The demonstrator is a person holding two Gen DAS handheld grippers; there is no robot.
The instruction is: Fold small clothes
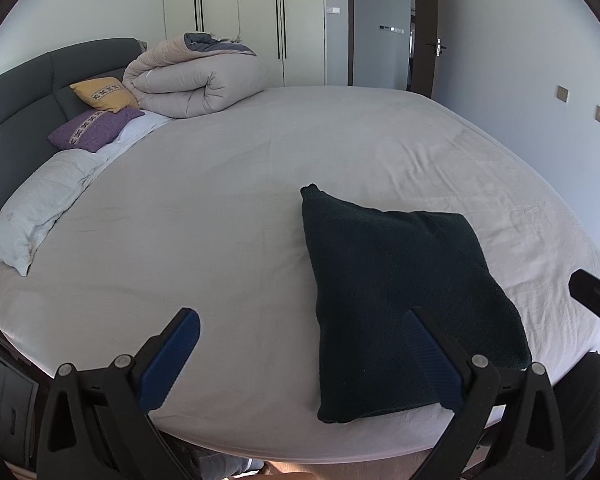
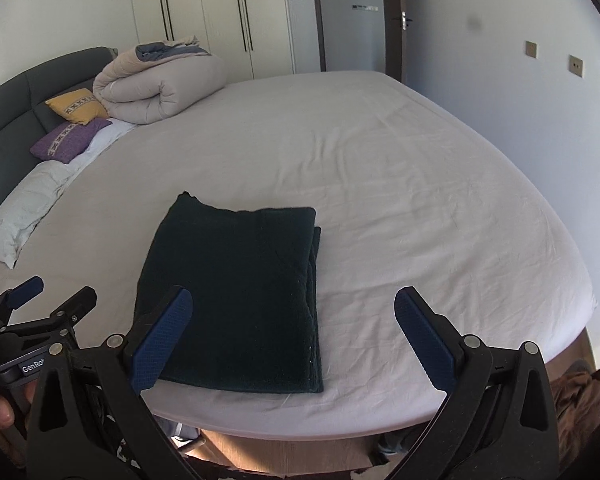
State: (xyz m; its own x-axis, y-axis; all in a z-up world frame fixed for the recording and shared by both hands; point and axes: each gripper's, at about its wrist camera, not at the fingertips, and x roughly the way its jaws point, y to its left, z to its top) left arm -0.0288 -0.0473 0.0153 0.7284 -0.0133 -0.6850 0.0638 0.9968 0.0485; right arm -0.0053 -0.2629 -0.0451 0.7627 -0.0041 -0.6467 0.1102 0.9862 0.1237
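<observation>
Folded dark garment [image 2: 236,296] lower centre, long axis running away; right gripper [image 2: 294,334] nearer (left gripper [image 1: 300,354] likewise spread, empty).

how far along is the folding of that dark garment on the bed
Looks done: the dark garment lies as a flat, layered rectangle on the bed sheet. In hand: nothing; the left gripper and right gripper are open, empty. Left: maybe only putting it away.
</observation>
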